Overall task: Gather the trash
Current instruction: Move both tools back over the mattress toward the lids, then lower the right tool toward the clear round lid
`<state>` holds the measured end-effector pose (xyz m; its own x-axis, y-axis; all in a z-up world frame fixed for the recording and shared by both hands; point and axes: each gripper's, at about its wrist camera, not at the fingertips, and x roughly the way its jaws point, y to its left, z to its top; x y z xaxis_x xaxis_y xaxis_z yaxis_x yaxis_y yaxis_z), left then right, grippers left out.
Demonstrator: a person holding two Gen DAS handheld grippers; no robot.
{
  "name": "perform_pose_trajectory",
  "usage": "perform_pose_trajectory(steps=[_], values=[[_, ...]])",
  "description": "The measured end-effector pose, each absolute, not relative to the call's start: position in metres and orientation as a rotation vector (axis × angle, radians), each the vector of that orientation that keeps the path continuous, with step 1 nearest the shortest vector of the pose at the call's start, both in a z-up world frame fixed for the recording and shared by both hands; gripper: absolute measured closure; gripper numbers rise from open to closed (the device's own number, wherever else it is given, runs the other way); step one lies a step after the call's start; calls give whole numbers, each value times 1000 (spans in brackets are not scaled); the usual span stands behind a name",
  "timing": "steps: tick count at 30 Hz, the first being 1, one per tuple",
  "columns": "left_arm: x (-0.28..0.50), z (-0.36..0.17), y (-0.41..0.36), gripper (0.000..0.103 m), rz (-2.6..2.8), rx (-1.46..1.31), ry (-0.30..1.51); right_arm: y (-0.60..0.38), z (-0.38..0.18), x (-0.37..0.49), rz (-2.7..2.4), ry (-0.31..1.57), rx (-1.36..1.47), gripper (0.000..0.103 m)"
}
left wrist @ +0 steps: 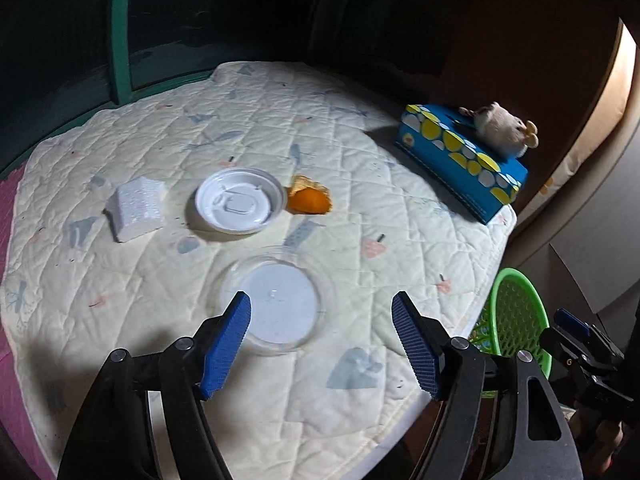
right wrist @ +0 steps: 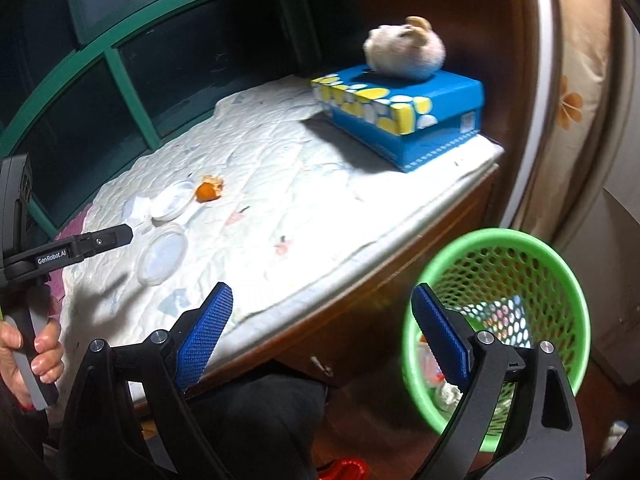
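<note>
The clear lid (left wrist: 276, 304) lies flat on the quilt (left wrist: 360, 208), just ahead of the left gripper (left wrist: 320, 344), whose jaws are spread wide and empty. The right gripper (right wrist: 324, 340), equally wide and empty, is poised beside the bin (right wrist: 560, 272), farther off.

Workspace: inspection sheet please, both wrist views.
Surface: quilted pad on a wooden ledge, wrinkled.
Job's things: clear lid, white lid, orange peel, white foam block lie on the pad; green mesh bin beside the ledge already holds scraps.
Clutter: blue tissue box with plush toy on top.
Grippers: left gripper open, empty, above the clear lid; right gripper open, empty, near the bin.
Cables: nothing seen.
Surroundings: green-framed window, floral curtain.
</note>
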<state>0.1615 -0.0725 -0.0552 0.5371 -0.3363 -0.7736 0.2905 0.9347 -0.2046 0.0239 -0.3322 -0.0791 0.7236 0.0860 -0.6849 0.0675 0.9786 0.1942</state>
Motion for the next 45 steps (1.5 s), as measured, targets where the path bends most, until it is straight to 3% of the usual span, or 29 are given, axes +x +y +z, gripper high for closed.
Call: perform_pose_trajectory(steps=[14,18,45], values=[[178,-59,32,26,-179,-162,928,-236,-80,72,209,794,107,10],[179,-60,44,21,-151,-176,929,-213,-84,82,254,812,86,8],[193,-88,91,20,-95,-240,980,-125,-144,155,340,952,-129,5]])
